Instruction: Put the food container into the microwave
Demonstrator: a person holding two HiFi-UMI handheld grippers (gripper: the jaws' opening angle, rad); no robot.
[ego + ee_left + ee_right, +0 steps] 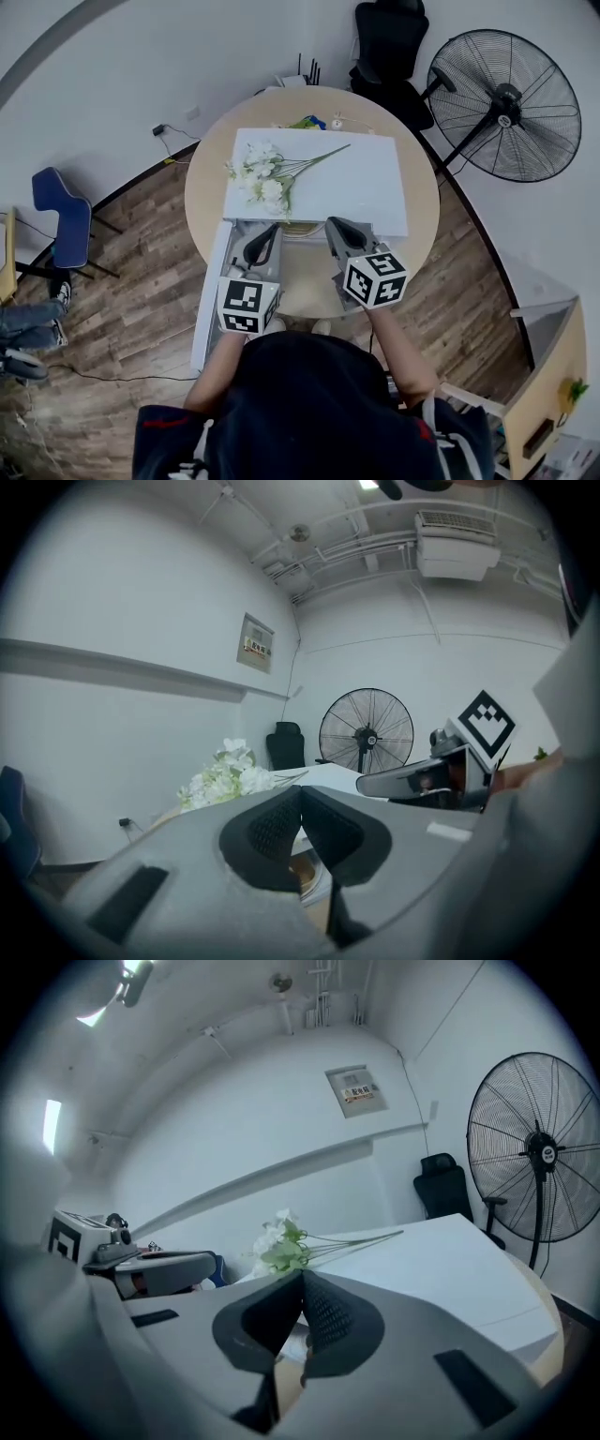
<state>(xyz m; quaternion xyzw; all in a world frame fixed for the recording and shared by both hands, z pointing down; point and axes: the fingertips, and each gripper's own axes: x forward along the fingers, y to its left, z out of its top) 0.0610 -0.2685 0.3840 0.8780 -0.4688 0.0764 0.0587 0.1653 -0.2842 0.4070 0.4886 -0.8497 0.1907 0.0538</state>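
Note:
A white microwave (366, 183) stands on the round table (309, 281), seen from above, with its door (208, 295) swung open to the left. My left gripper (272, 228) and right gripper (333, 223) are held side by side at its open front. Both are shut with nothing between the pads. Between the two tips a small tan, pale-rimmed thing (298, 228) shows at the opening; it may be the food container. The left gripper view shows the shut gripper (300, 789) above a brown, white-rimmed patch (312, 878). The right gripper (302, 1274) is likewise shut in its own view.
White artificial flowers (262, 178) lie on top of the microwave. A standing fan (506, 103) and a black office chair (389, 47) are behind the table at the right. A blue chair (61, 220) stands at the left, and a cabinet (548, 375) at the lower right.

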